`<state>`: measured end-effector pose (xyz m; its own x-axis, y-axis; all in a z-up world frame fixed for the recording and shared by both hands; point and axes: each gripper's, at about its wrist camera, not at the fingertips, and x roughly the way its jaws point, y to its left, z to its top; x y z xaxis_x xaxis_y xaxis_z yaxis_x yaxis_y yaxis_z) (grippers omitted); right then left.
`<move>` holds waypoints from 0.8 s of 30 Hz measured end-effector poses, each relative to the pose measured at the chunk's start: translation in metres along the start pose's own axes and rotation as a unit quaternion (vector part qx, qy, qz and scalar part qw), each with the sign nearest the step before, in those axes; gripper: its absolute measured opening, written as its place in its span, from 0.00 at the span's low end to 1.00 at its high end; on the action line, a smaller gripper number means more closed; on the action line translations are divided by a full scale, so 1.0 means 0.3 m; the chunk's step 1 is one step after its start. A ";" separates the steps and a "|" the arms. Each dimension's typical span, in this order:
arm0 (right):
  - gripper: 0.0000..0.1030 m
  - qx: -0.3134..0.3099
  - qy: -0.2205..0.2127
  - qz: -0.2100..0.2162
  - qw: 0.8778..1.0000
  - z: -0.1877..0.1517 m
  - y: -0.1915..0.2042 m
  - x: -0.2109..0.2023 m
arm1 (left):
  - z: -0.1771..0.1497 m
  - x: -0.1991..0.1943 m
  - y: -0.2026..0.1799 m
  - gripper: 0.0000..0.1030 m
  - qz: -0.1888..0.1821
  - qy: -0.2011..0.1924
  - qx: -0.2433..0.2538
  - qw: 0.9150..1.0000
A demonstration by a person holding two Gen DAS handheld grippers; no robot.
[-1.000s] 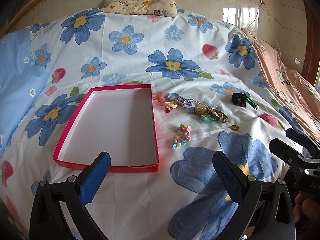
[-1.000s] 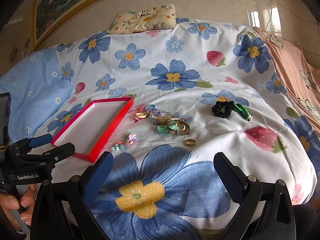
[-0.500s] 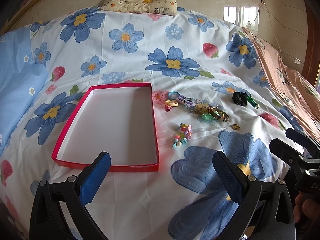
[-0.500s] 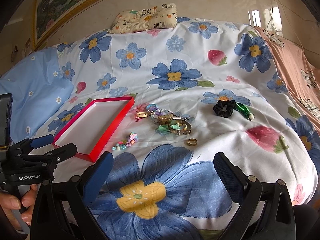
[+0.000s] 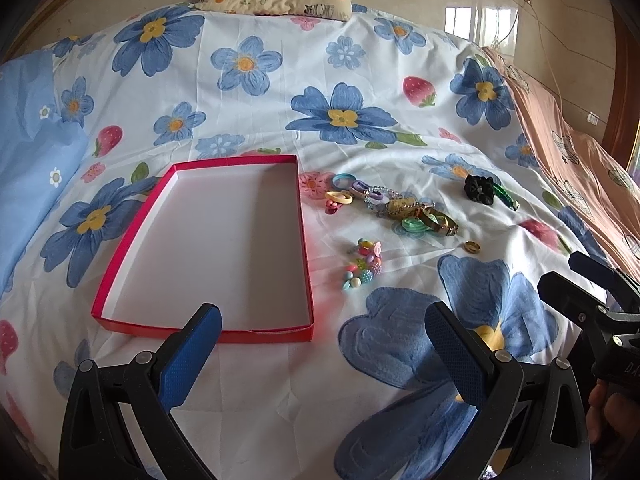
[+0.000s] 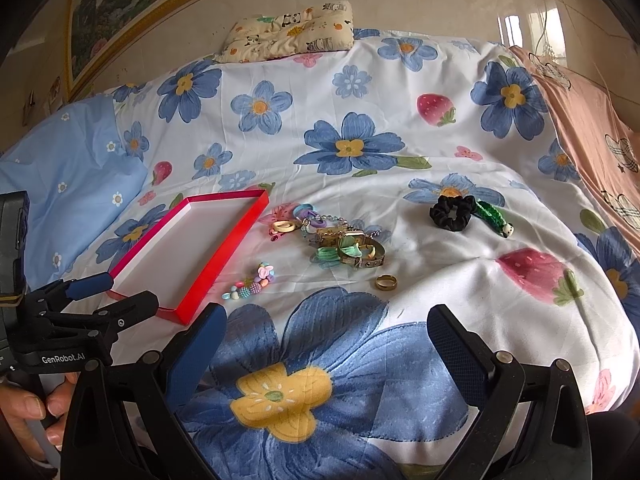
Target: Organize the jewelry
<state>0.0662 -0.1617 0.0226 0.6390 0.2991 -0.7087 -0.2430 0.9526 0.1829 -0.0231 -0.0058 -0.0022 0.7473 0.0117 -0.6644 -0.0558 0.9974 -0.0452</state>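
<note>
Gilt picture frame (image 6: 120,12) only in R view; grippers both agape.

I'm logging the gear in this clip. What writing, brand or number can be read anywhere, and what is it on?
"GenRobot.AI": white print on the black body of the left gripper, in the right wrist view.
"DA...": white letters on the right gripper body in the left wrist view, cut off at the frame edge; the rest is unreadable.
Pillow: dark letter-like print in its cartoon pattern, too small to read.
Nothing legible on the red tray or jewelry.
</note>
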 end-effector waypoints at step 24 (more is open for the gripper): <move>0.54 0.032 0.105 0.020 0.994 0.115 -0.157 0.289 | 0.235 0.355 -0.045 0.76 -0.064 0.088 0.066 0.992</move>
<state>0.1582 -0.1788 -0.0240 0.4623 0.3247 -0.8251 -0.2138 0.9439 0.2516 0.1040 -0.0129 -0.0196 0.6144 -0.1170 -0.7802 0.1278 0.9906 -0.0479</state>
